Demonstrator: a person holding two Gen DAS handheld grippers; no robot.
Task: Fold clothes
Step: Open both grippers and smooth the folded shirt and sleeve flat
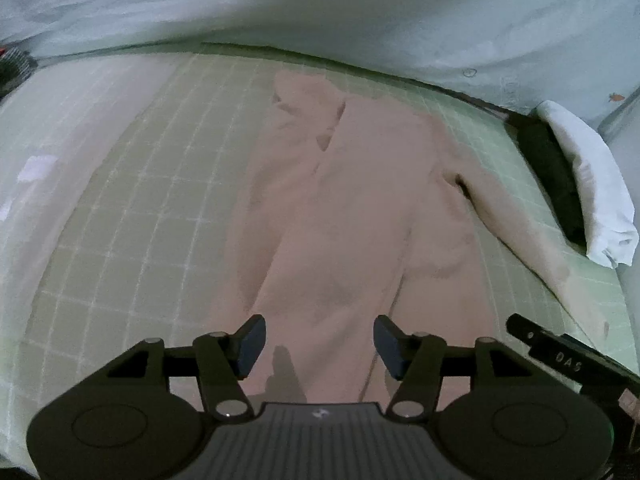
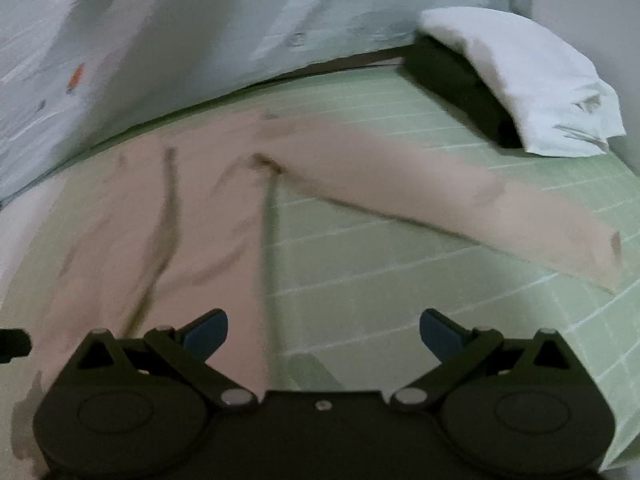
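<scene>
The pink long-sleeved top (image 1: 352, 216) lies on a green checked sheet (image 1: 132, 184); its left side looks folded in over the body, while the right sleeve (image 2: 440, 196) stretches out flat. Both the left hand-held gripper (image 1: 320, 346) and the right hand-held gripper (image 2: 324, 332) hover released near the hem, holding nothing. Folding that sleeve well likely means pinching near its cuff and laying it across the body without dragging. Beyond the sleeve, a white cloth (image 2: 516, 80) over something dark crowds the space.
</scene>
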